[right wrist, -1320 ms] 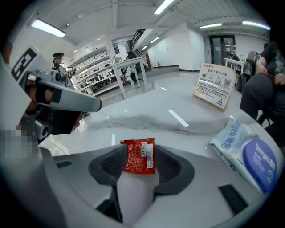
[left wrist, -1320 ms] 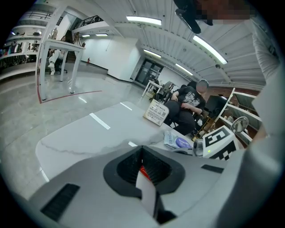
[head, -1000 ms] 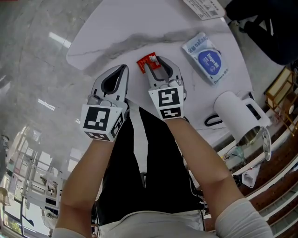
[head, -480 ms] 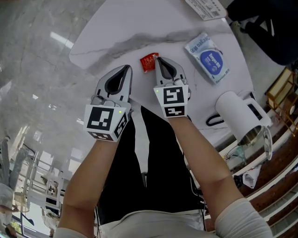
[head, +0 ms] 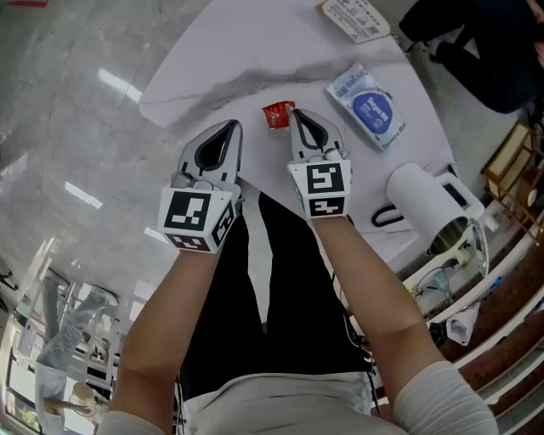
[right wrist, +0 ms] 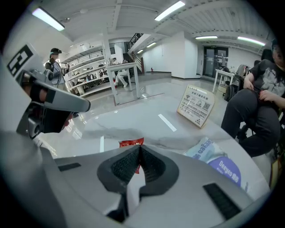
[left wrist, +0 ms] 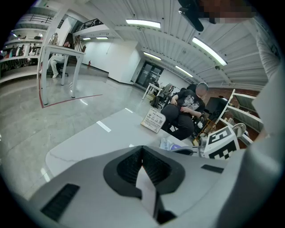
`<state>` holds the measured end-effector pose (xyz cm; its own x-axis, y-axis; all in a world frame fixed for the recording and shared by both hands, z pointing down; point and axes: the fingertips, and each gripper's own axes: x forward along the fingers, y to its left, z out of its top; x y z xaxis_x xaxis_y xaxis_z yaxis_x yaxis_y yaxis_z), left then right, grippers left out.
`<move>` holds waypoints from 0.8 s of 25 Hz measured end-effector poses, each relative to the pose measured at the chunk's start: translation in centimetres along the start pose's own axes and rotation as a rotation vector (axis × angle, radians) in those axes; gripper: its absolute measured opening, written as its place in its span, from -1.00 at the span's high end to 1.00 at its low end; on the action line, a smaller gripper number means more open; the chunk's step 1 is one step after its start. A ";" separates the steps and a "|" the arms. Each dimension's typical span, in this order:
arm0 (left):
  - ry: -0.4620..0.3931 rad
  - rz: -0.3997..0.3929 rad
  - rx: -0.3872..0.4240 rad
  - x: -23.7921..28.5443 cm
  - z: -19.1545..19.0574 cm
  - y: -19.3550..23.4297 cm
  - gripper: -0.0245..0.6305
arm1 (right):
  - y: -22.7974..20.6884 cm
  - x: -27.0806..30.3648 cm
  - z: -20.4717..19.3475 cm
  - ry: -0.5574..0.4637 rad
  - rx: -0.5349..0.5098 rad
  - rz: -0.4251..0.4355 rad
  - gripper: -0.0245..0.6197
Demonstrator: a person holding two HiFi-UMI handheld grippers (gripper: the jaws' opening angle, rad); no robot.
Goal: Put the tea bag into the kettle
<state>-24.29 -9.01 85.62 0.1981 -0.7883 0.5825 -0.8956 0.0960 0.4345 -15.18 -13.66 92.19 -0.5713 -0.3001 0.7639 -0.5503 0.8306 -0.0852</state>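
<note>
While my right gripper [head: 295, 116] clamps the red tea bag [head: 277, 115] | step: pick-up judged done; left gripper [head: 228, 129] clenched, empty | next: carry to kettle [head: 425, 200] mouth, release.

Glossy grey marble floor [head: 68, 127] surrounds the white table [head: 255, 47]; strip lights [left wrist: 142, 22] line the ribbed ceiling [left wrist: 171, 42] above it.

tea bag [right wrist: 131, 143] half behind right tongs [right wrist: 140, 147], sign [head: 355, 17] print unreadable

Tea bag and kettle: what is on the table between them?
Head view: besides the right gripper holding the tea bag, only bare table before the kettle; the blue packet lies beside that stretch.
</note>
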 end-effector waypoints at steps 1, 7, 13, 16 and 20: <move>-0.003 -0.001 0.004 -0.3 0.4 -0.3 0.90 | -0.1 -0.6 0.6 -0.010 0.001 -0.004 0.89; -0.045 -0.015 0.047 -2.5 4.8 -3.4 0.90 | -0.8 -5.5 5.7 -0.093 0.018 -0.026 0.89; -0.088 -0.038 0.095 -6.2 10.5 -7.5 0.90 | -0.4 -12.8 11.6 -0.179 0.023 -0.058 0.89; -0.120 -0.051 0.117 -8.4 13.7 -9.5 0.90 | 0.1 -17.1 15.0 -0.235 0.026 -0.063 0.89; -0.148 -0.084 0.156 -12.1 17.4 -13.2 0.90 | 1.0 -23.4 18.9 -0.306 0.026 -0.069 0.89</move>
<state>-21.75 -11.30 60.91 0.2244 -0.8711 0.4368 -0.9313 -0.0597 0.3594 -13.91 -14.72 62.14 -0.6868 -0.4859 0.5405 -0.6072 0.7924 -0.0592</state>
